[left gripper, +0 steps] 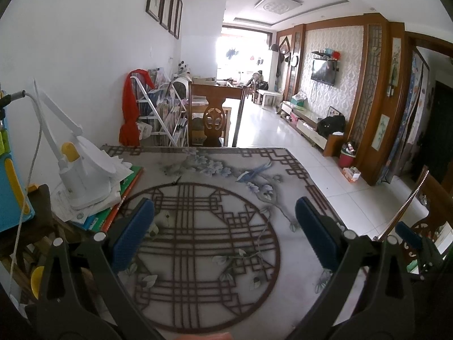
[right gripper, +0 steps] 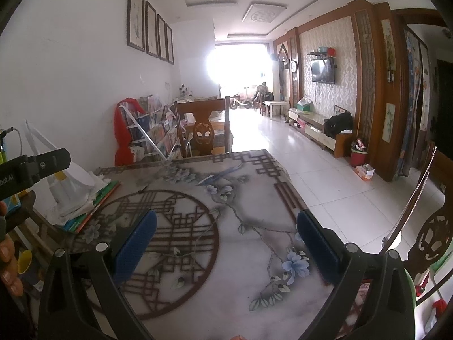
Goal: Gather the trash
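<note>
Both grippers hover over a table (left gripper: 286, 155) with a printed lattice-and-flower cover. My left gripper (left gripper: 225, 229) is open and empty, blue pads wide apart. My right gripper (right gripper: 226, 240) is open and empty too. A small crumpled whitish scrap (left gripper: 164, 221) lies on the cover just beside the left gripper's left pad (left gripper: 133, 235). A small dark sliver (left gripper: 177, 180) lies farther back on the table; it also shows in the right wrist view (right gripper: 143, 189). The right gripper's blue fingertip (left gripper: 407, 235) shows at the right edge of the left wrist view.
A white desk lamp (left gripper: 82, 187) stands on a pile of papers and books (left gripper: 113, 206) at the table's left side. A wooden chair (left gripper: 211, 119) stands behind the far edge. A red bin (left gripper: 347, 157) sits on the tiled floor by the right wall.
</note>
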A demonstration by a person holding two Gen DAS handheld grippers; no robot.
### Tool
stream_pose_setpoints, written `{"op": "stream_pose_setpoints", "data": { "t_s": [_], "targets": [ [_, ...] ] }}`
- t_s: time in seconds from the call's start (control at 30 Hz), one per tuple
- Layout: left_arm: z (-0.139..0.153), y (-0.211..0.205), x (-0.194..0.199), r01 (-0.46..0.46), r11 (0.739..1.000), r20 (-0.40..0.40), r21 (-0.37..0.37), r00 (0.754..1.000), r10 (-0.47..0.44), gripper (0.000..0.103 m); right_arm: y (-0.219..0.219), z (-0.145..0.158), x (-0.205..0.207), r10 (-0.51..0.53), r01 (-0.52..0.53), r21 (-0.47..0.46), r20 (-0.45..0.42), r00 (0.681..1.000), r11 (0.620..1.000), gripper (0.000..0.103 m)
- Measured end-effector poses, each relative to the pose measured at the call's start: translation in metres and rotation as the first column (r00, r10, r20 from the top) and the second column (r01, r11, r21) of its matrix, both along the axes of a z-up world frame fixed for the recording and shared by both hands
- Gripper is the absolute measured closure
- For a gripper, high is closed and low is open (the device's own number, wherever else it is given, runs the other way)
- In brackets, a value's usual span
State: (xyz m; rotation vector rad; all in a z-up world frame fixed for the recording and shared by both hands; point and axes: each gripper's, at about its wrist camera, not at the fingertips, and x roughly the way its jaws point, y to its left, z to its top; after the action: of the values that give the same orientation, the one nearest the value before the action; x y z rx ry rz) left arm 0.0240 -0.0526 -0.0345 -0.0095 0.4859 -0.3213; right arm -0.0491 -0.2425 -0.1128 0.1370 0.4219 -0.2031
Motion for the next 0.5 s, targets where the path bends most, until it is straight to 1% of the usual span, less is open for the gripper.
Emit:
{"op": "stream_pose_setpoints", "data": {
  "t_s": [0.23, 0.33, 0.43, 0.5],
  "targets": [
    [-0.005, -0.002, 0.001, 0.001, 1.000, -0.009, -0.001, 1.000, -0.001, 0.005, -0.001, -0.004, 0.000, 0.001, -0.001, 0.002, -0.008, 1.000, 1.000, 0.007],
    [-0.011, -0.003, 0.001, 0.003, 1.000, -0.021, -0.002, 1.000, -0.003, 0.005, -0.002, -0.006, 0.006, 0.003, -0.003, 0.004, -0.021, 1.000, 1.000, 0.007],
    [-0.020, -0.004, 0.006, 0.014, 1.000, -0.049, -0.013, 0.999, -0.015, 0.005, -0.002, -0.011, 0.011, 0.006, -0.006, 0.007, -0.035, 0.999, 1.000, 0.007],
    [-0.028, -0.004, 0.019, 0.003, 1.000, -0.079, -0.016, 0.997, -0.005, 0.005, -0.002, -0.014, 0.016, 0.011, -0.010, 0.010, -0.049, 0.999, 1.000, 0.007]
  ]
}}
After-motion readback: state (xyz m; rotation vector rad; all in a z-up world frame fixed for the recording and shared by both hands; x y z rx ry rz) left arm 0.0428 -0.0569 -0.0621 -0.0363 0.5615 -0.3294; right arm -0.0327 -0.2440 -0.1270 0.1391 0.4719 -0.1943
